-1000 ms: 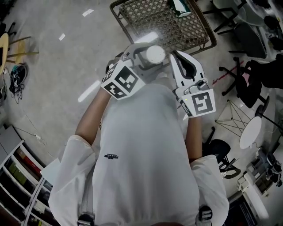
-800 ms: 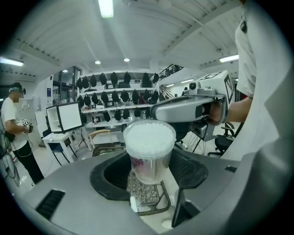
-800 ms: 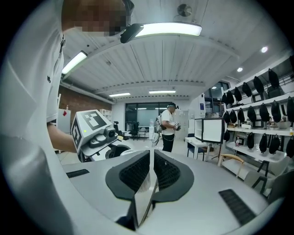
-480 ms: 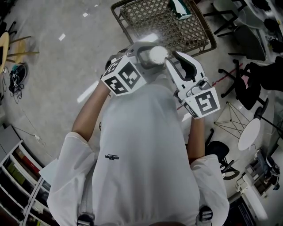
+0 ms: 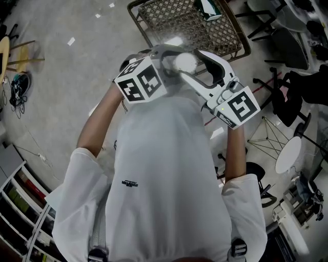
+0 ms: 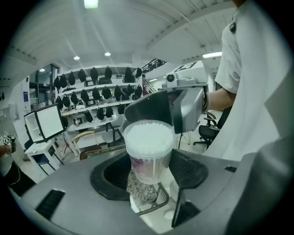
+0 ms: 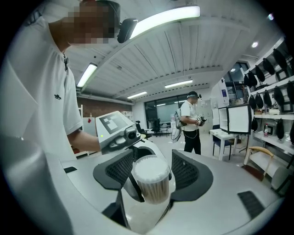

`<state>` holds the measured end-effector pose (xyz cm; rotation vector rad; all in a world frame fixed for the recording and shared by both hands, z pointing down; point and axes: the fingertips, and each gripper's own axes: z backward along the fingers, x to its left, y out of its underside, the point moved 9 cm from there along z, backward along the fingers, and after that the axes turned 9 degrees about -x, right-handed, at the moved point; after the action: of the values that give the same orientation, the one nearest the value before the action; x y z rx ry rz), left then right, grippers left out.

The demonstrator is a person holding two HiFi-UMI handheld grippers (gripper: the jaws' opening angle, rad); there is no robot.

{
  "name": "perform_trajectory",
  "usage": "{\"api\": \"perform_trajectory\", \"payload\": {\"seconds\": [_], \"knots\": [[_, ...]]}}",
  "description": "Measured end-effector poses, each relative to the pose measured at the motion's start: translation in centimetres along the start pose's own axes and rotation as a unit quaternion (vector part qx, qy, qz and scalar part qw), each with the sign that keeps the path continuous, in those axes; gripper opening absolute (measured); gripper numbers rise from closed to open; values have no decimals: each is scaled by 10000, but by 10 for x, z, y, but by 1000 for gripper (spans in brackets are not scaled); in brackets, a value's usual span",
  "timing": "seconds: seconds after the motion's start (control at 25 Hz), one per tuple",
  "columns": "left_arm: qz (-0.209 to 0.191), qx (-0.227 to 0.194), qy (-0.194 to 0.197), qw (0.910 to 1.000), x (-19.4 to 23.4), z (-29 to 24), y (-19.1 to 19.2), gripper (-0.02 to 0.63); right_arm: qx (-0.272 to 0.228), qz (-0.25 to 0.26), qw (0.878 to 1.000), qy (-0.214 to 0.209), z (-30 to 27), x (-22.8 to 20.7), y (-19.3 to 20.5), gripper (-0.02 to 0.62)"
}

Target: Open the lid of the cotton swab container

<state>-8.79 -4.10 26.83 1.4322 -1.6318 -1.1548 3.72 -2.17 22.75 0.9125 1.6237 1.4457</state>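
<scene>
Floor (image 5: 66, 77): grey, wire basket (image 5: 154, 15) far.
Left gripper (image 6: 149, 167): clamping cotton swab container (image 6: 149, 142).
Right gripper (image 7: 154, 172): jaws just opened, container between.

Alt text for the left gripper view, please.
The left gripper clamps a clear cotton swab container full of white swabs. The right gripper, whose jaws have just been opening, sits close behind it. Shelves and monitors lie beyond.

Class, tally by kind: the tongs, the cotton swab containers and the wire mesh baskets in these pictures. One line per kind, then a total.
Tongs: 2, left tongs and right tongs
Cotton swab container: 1
Wire mesh basket: 1
Total: 4
</scene>
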Motion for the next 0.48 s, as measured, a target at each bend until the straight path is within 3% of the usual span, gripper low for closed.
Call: {"api": "perform_trajectory", "payload": {"seconds": [0.28,0.48], "knots": [[-62,35,358,9993,-1,3,2,250,284,-20,9974,-662,-10,-3,3,252],[-95,123,372,9992,-2,2,0,250,514,-68,9957,-764,-17,-3,8,253]]}}
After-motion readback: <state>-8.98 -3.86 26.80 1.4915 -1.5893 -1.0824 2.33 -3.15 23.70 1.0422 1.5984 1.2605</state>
